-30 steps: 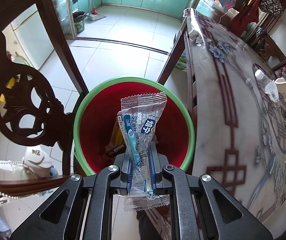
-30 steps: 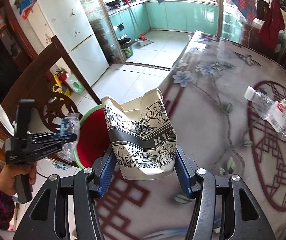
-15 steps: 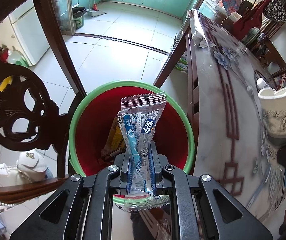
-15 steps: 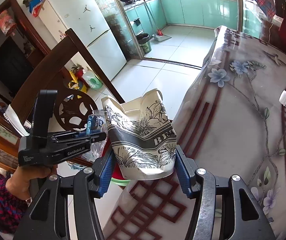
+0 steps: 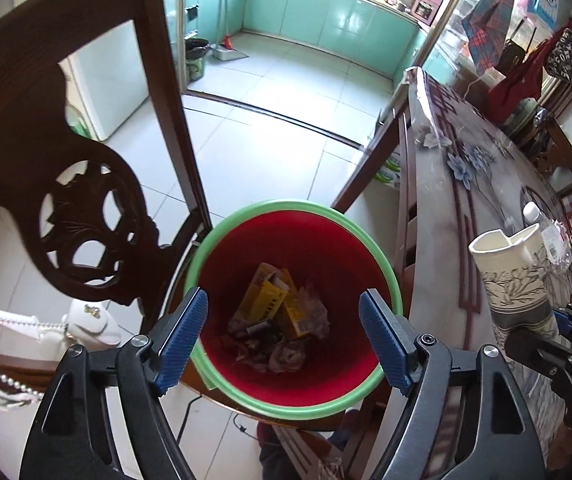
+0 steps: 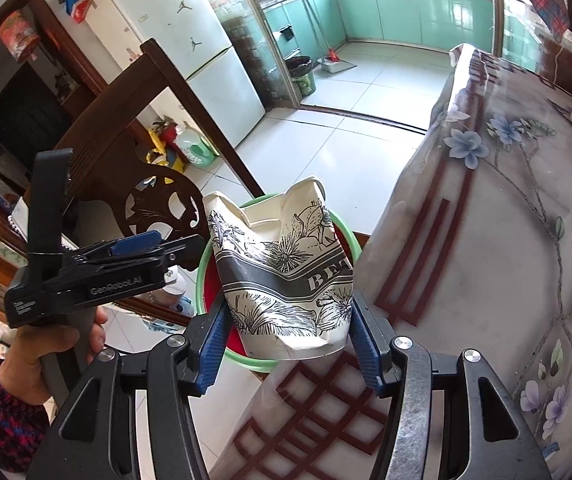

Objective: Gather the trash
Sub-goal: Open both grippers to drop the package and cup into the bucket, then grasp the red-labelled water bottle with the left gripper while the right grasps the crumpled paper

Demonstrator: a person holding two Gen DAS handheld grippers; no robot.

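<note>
One bin (image 5: 292, 402), one cup (image 6: 282, 276), one bottle (image 5: 546, 232)

The bin (image 5: 291, 376) is red inside with a light green rim. Yellow cartons (image 5: 273, 300) lie among grey-brown scraps at its bottom. The paper cup (image 6: 286, 276) is white with black line-drawn flowers and a grey band. Both grippers have blue pads (image 5: 182, 334) on black frames. The table (image 6: 498, 248) is pale marble-grey with dark red fretwork and blue flowers.
</note>
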